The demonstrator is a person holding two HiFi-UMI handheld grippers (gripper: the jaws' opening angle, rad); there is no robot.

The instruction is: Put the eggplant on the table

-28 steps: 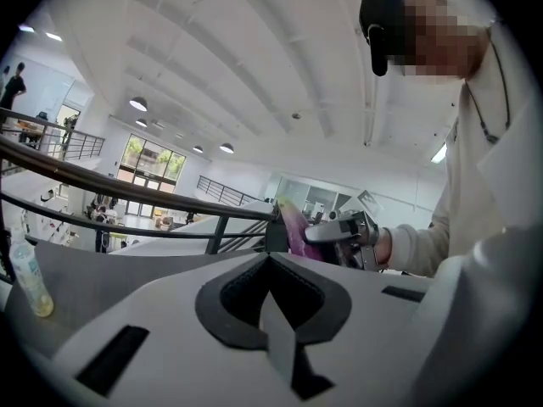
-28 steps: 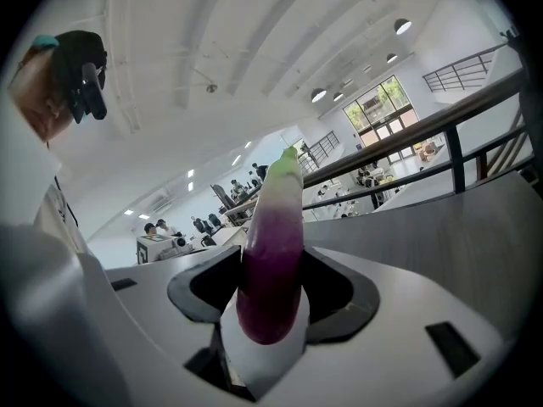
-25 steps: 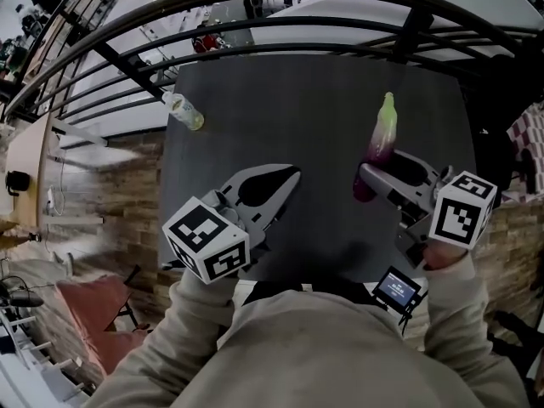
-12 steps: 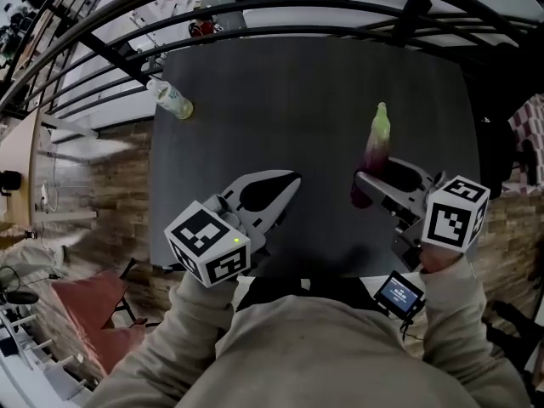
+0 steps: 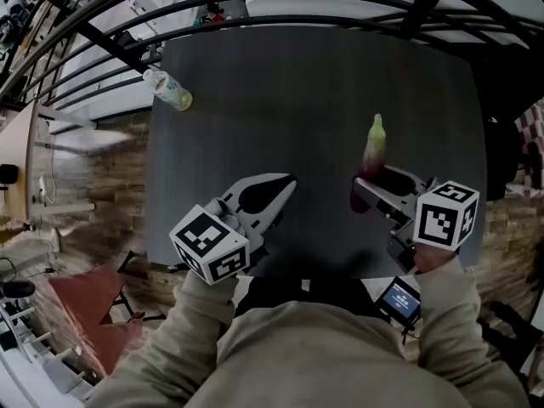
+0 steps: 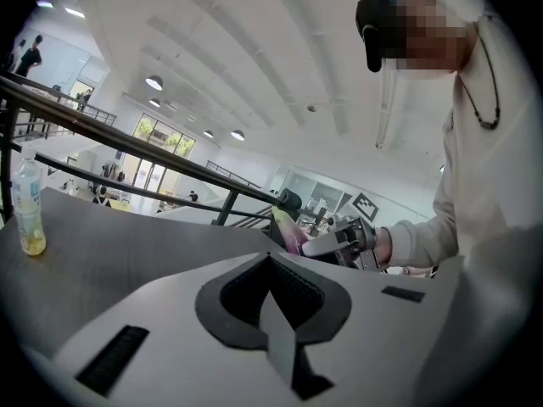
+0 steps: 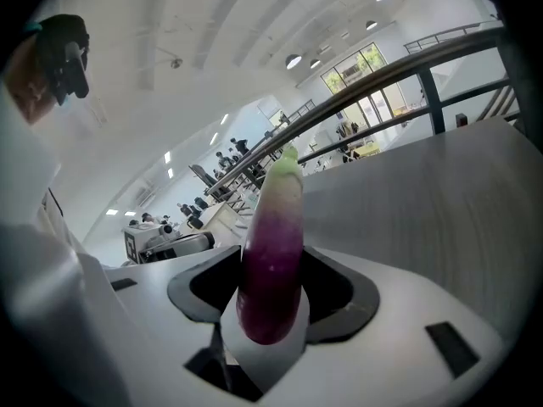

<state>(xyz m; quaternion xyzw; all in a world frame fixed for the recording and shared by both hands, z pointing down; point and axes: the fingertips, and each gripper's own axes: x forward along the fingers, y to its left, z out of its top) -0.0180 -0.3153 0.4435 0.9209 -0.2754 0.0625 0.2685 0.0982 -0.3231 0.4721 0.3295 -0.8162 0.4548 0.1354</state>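
Two handheld grippers hover over one dark table (image 5: 280,92). The left gripper (image 5: 287,184) has its jaws pressed together on nothing. The right gripper (image 5: 364,192) clamps the purple end of the single eggplant (image 5: 372,151), whose green tip juts beyond its jaws. One plastic bottle (image 5: 167,89) stands far beyond the left jaws.

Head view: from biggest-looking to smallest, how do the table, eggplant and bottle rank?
1. table
2. eggplant
3. bottle, though it stands farther off and is seen from above, so the last two are uncertain.
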